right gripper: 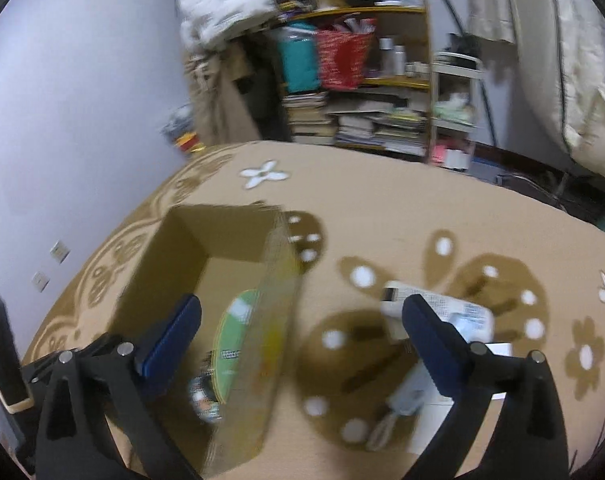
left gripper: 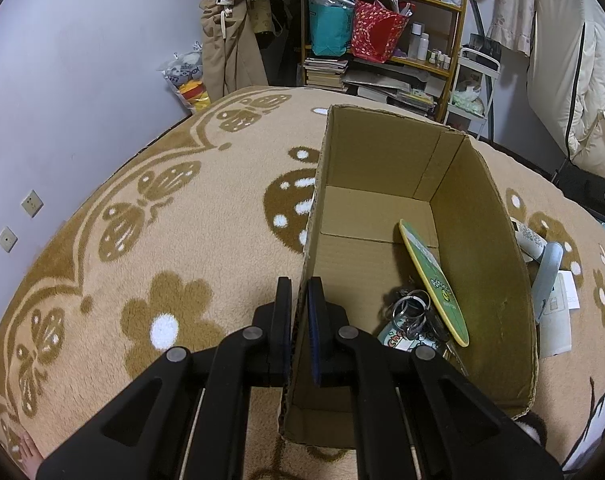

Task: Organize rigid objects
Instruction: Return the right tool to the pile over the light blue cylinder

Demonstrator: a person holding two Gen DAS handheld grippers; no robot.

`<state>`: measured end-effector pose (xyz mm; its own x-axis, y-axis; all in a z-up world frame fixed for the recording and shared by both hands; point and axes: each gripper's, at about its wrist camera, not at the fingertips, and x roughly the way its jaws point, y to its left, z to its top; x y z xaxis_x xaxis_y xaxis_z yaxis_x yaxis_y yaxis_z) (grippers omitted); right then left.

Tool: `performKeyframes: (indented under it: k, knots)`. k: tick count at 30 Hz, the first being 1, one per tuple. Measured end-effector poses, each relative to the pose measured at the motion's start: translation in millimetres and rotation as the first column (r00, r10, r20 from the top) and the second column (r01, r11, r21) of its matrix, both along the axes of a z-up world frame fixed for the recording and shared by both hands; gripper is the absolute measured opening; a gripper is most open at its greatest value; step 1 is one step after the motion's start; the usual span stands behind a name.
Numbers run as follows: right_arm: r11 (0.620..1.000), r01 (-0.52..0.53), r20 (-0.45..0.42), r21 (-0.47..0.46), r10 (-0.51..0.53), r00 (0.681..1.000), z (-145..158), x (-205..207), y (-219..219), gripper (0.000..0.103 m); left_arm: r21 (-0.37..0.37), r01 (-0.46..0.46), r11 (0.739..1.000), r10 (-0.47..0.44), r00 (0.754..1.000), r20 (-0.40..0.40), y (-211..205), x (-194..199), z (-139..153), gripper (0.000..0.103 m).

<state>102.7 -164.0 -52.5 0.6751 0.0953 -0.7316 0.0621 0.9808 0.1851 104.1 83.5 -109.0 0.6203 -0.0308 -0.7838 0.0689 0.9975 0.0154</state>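
An open cardboard box [left gripper: 386,160] stands on a beige flowered blanket. My left gripper [left gripper: 298,285] is shut on the box's left wall, one finger outside and one inside. Inside the box a green round disc [left gripper: 434,280] with a yellow rim leans on the right wall, beside a bunch of metal rings [left gripper: 412,308] and a colourful card [left gripper: 398,340]. In the blurred right wrist view my right gripper [right gripper: 302,308] is open wide and empty, above the box's [right gripper: 222,236] right wall, with the green disc [right gripper: 232,344] below its left finger.
Right of the box lie a white tube [left gripper: 530,240], a light blue object [left gripper: 546,276] and white papers [left gripper: 558,320]; the tube [right gripper: 438,300] lies by my right finger. Cluttered shelves [left gripper: 386,40] stand beyond the blanket; a lilac wall [left gripper: 82,60] runs along the left.
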Motion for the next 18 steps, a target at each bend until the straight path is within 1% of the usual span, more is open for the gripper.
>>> performKeyframes:
  k: [7, 10, 14, 18]
  knots:
    - [0.996, 0.085, -0.055, -0.034, -0.087, 0.995, -23.5, -0.4, -37.1, 0.103, 0.002, 0.000, 1.000, 0.000, 1.000, 0.000, 0.7, -0.1, 0.1, 0.007]
    - [0.994, 0.102, -0.081, -0.036, -0.104, 0.991, -36.3, -2.2, -48.7, 0.103, 0.001, 0.001, 1.000, -0.001, 1.000, 0.000, 0.6, -0.1, 0.1, 0.007]
    - [0.990, 0.133, -0.128, -0.046, -0.137, 0.982, -54.3, -2.1, -56.1, 0.103, 0.001, 0.000, 1.000, 0.000, 1.000, 0.000, -0.4, -0.3, 0.0, 0.007]
    - [0.987, 0.144, -0.148, -0.069, -0.153, 0.977, -69.4, -3.2, -57.7, 0.103, 0.000, 0.001, 1.000, -0.001, 1.000, 0.000, 0.3, -0.2, 0.0, 0.007]
